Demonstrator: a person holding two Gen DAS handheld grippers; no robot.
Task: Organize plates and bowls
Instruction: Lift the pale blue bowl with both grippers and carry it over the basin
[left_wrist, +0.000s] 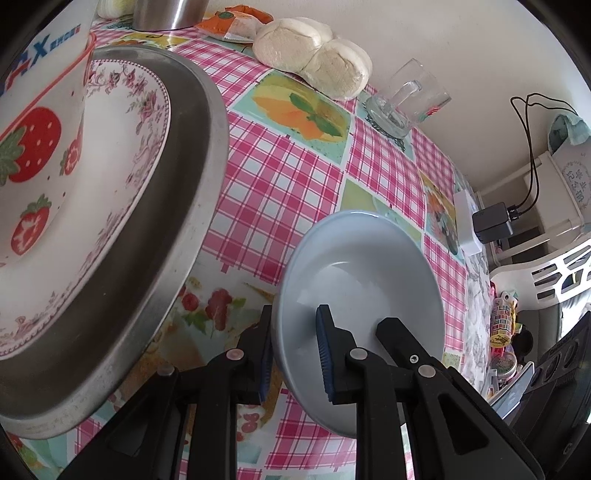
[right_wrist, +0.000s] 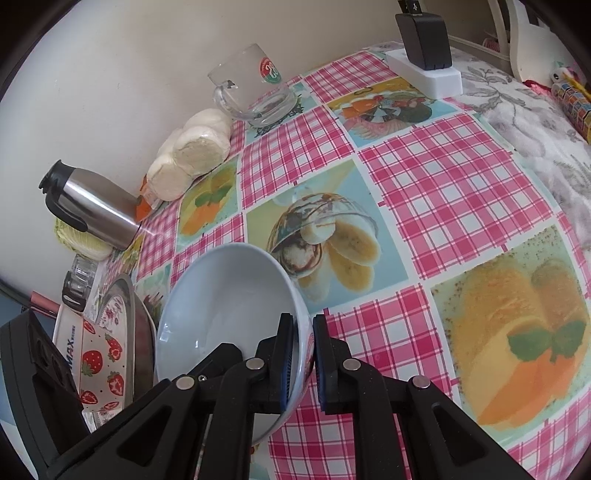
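A pale blue bowl (left_wrist: 369, 280) (right_wrist: 229, 295) is tilted above the checked tablecloth, gripped from both sides. My left gripper (left_wrist: 294, 314) straddles its near rim, one pad outside and one inside, pressing the wall. My right gripper (right_wrist: 303, 317) is shut on the opposite rim. To the left a strawberry-print bowl (left_wrist: 33, 155) (right_wrist: 99, 354) stands on a floral plate (left_wrist: 122, 206) (right_wrist: 114, 310), which lies in a round metal pan (left_wrist: 192, 206) (right_wrist: 142, 332).
By the wall stand a glass mug (left_wrist: 406, 99) (right_wrist: 255, 92), a bag of white buns (left_wrist: 314, 55) (right_wrist: 195, 147) and a steel flask (right_wrist: 96, 206). A white power strip with a black charger (right_wrist: 424, 70) (left_wrist: 491, 221) lies near the table's far right edge.
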